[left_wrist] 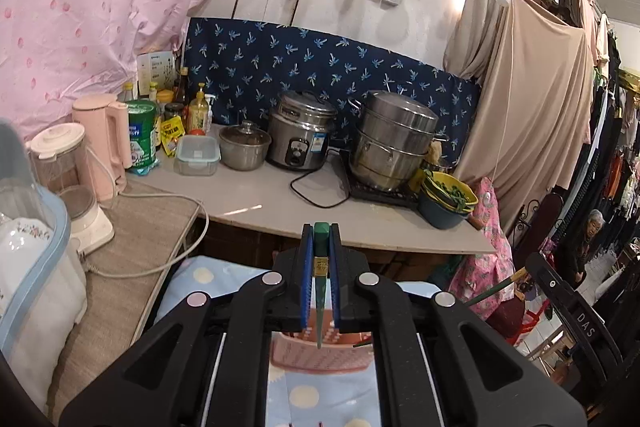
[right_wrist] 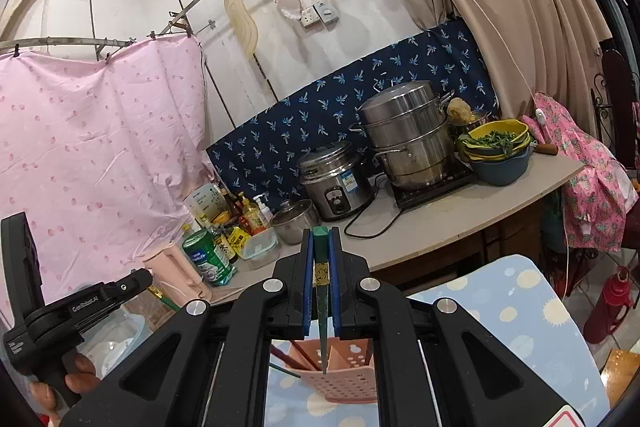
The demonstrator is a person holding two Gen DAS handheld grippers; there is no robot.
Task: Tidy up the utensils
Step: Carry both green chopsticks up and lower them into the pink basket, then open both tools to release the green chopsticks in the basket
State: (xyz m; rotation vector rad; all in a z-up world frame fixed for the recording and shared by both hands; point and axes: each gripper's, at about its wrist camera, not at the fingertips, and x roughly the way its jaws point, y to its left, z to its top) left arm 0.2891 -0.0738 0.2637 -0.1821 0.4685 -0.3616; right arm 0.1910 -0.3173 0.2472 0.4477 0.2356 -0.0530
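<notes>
My left gripper (left_wrist: pixel 321 239) is shut on a green chopstick (left_wrist: pixel 321 287) with a gold band, held upright, its tip just above a pink perforated utensil holder (left_wrist: pixel 316 357). My right gripper (right_wrist: pixel 321 245) is shut on another green chopstick (right_wrist: pixel 321 307), its tip at the rim of the same pink holder (right_wrist: pixel 344 381), which holds several brown chopsticks (right_wrist: pixel 294 357). The left gripper also shows at the left of the right wrist view (right_wrist: pixel 132 287), with its green chopstick (right_wrist: pixel 162 297). The right gripper's body shows at the right edge of the left wrist view (left_wrist: pixel 568 311).
The holder stands on a blue dotted tablecloth (right_wrist: pixel 520 307). Behind is a counter (left_wrist: pixel 280 203) with a rice cooker (left_wrist: pixel 298 135), a steel steamer pot (left_wrist: pixel 390 143), a yellow bowl of greens (left_wrist: pixel 450 193), a pink kettle (left_wrist: pixel 106 143), a blender (left_wrist: pixel 72 183) and bottles. A dish box (left_wrist: pixel 28 247) is at left.
</notes>
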